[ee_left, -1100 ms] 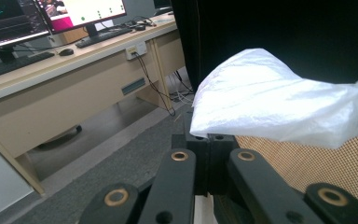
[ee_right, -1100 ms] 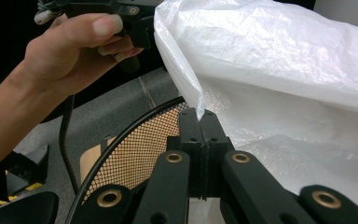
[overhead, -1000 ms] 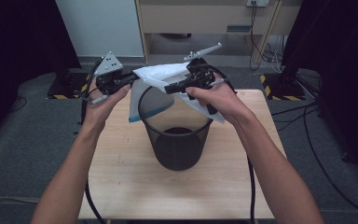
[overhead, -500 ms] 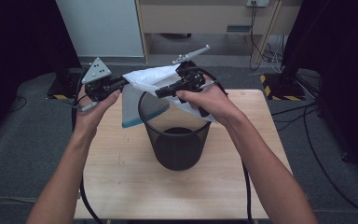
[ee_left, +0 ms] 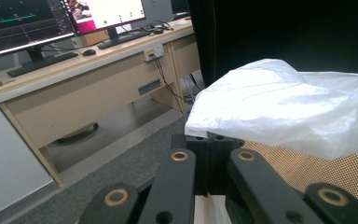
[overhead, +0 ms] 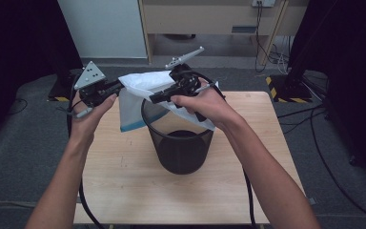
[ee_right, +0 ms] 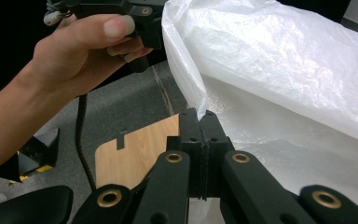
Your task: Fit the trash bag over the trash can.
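left gripper (overhead: 116, 88): at 10 o'clock from the bin, jaws clamped on the left edge of the white bag | white bag (overhead: 145, 85): stretched over the bin's rim at 12 o'clock, held up between both grippers | black mesh bin (overhead: 183, 148): stands mid surface (overhead: 119, 167) | right gripper (overhead: 153, 100): jaws clamped on the bag's edge above the bin's rim

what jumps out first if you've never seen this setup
The white bag, stretched between the left gripper and right gripper, hangs over the rim of the black mesh bin in the middle of the wooden table. Both grippers' jaws are shut on the bag's edge.
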The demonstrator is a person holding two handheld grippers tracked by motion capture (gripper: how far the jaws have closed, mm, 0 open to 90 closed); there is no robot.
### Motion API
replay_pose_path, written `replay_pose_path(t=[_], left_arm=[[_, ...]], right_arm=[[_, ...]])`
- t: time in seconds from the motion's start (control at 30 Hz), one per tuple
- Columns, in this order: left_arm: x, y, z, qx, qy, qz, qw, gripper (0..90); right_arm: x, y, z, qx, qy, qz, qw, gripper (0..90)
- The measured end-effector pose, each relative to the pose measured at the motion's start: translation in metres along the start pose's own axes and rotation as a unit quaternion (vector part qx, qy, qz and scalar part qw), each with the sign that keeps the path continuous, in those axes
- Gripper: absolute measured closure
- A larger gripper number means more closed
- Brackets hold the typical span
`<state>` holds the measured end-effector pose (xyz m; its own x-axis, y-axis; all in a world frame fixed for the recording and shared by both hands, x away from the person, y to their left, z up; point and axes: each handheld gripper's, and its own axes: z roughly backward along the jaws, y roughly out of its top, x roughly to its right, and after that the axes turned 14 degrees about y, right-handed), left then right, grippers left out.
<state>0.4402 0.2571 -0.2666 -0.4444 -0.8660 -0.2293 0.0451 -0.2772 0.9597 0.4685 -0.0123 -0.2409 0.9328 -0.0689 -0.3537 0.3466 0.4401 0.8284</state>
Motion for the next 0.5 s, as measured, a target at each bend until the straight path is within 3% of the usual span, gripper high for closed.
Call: replay_pose_path(t=[0.5], left_arm=[[-0.013,-0.002,0.014,0.009,0.013,0.010,0.9998,89.9]], right_arm=[[-0.010,0.012,-0.026,-0.010,0.022,0.010,0.9997,90.0]])
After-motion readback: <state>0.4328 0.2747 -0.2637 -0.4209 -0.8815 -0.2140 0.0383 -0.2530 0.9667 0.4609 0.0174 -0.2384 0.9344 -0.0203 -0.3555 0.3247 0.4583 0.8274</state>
